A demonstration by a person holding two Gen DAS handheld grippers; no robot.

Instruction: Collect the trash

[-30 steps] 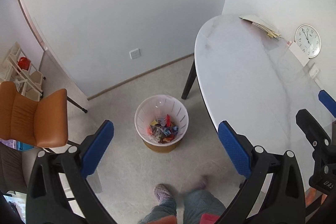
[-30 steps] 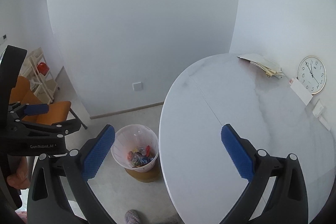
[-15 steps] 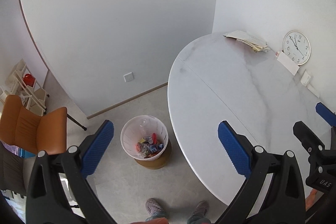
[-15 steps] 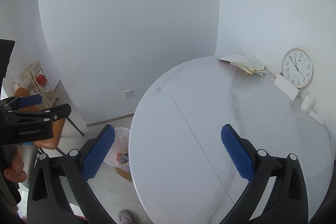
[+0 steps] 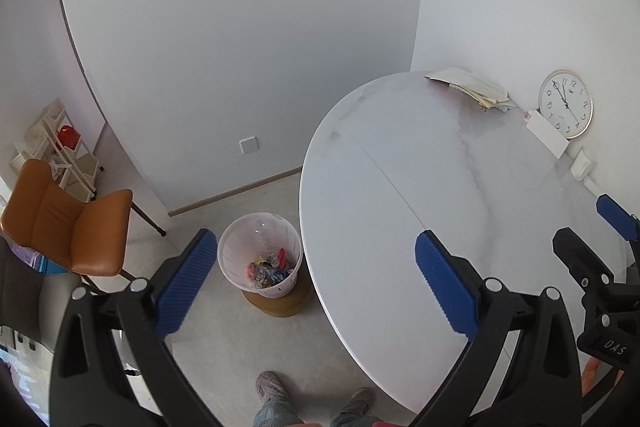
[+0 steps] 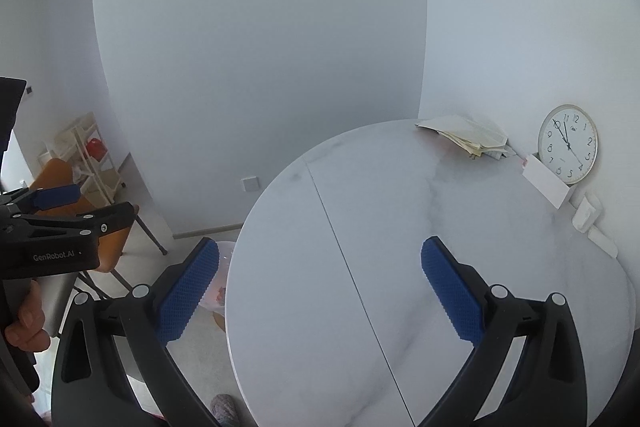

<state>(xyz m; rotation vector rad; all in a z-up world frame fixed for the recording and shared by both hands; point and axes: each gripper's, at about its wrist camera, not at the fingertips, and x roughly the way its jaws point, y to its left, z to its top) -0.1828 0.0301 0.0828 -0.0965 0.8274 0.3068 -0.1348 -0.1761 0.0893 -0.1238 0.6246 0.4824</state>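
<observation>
The left black gripper with blue ribbed pads (image 5: 316, 283) is spread wide with nothing between its fingers, held above the floor and the edge of the round white marble table (image 5: 460, 195); the right black gripper with blue pads (image 6: 320, 291) is equally wide apart and bare, over the tabletop. The white slatted plastic trash basket (image 5: 259, 259) stands on the grey floor just beside the table's rim, with colourful wrappers (image 5: 268, 269) and a clear bottle inside. A tan leather chair (image 5: 68, 223) sits off to the left
</observation>
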